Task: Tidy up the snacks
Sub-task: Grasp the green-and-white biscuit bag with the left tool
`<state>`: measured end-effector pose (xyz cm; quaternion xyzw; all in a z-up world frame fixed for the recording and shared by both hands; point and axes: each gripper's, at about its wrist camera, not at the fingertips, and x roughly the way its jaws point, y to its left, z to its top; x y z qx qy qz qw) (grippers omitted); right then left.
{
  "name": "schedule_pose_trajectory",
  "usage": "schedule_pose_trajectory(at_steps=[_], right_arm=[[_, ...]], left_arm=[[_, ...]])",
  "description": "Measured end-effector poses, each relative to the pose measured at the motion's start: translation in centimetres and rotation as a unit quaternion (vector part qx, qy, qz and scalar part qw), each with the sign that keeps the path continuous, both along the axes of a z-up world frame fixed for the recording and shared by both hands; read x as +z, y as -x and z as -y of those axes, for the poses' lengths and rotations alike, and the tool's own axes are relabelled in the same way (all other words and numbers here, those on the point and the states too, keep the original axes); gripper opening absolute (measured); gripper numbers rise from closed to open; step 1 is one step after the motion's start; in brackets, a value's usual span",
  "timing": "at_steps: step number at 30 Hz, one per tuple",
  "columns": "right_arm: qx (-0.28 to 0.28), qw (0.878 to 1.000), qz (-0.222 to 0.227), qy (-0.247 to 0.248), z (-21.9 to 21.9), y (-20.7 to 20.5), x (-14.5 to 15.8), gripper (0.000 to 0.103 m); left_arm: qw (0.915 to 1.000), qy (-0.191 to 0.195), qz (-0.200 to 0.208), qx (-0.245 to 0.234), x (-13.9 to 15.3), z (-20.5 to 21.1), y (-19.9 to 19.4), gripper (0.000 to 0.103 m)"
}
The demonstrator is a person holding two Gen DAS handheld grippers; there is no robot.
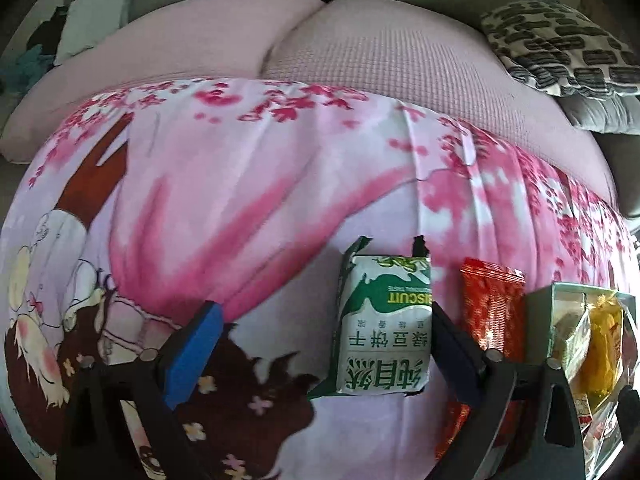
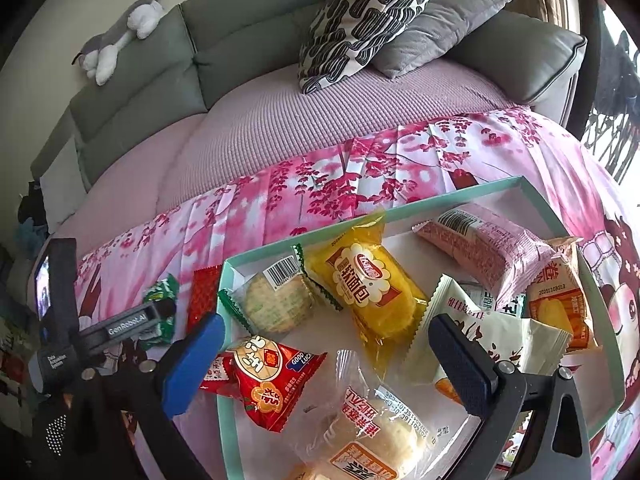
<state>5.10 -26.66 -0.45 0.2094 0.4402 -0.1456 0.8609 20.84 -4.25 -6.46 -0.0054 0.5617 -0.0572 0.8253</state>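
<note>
A green-and-white biscuit packet (image 1: 384, 328) lies flat on the pink blossom cloth (image 1: 240, 208). My left gripper (image 1: 322, 354) is open around it: the right finger stands by the packet's right edge and the blue left pad (image 1: 192, 352) is well clear. A red packet (image 1: 494, 308) lies just right of it, against the mint tray (image 1: 538, 312). In the right wrist view my right gripper (image 2: 326, 362) hangs open above the tray (image 2: 400, 210), which holds several snacks, among them a yellow bread packet (image 2: 370, 292) and a red packet (image 2: 268, 380). Nothing is in its jaws.
The cloth covers a low table in front of a sofa with a pink seat cover (image 2: 280, 120) and patterned cushion (image 2: 368, 16). A plush toy (image 2: 120, 32) lies on the sofa back. The left gripper's body (image 2: 120, 328) shows left of the tray.
</note>
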Motion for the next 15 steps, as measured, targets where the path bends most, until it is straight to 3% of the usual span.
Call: schedule_pose_trajectory(at_steps=[2,5,10,15], right_arm=[[0.001,1.000,-0.001,0.001,-0.1,0.0,0.0,0.103],[0.002,1.000,0.001,0.001,-0.1,0.0,0.0,0.103],[0.005,1.000,0.000,0.000,-0.3,0.0,0.0,0.103],[0.012,1.000,0.014,0.003,-0.6,0.1,0.5,0.103]], left_arm=[[1.0000,0.004,0.003,0.004,0.1,-0.5,0.1,0.080],[0.9999,0.008,0.011,0.001,0.6,-1.0,0.4,0.046],[0.9992,0.037,0.008,0.015,0.9,-2.9,0.8,0.044],[0.9988,0.033,0.007,0.036,0.8,-4.6,2.3,0.042]])
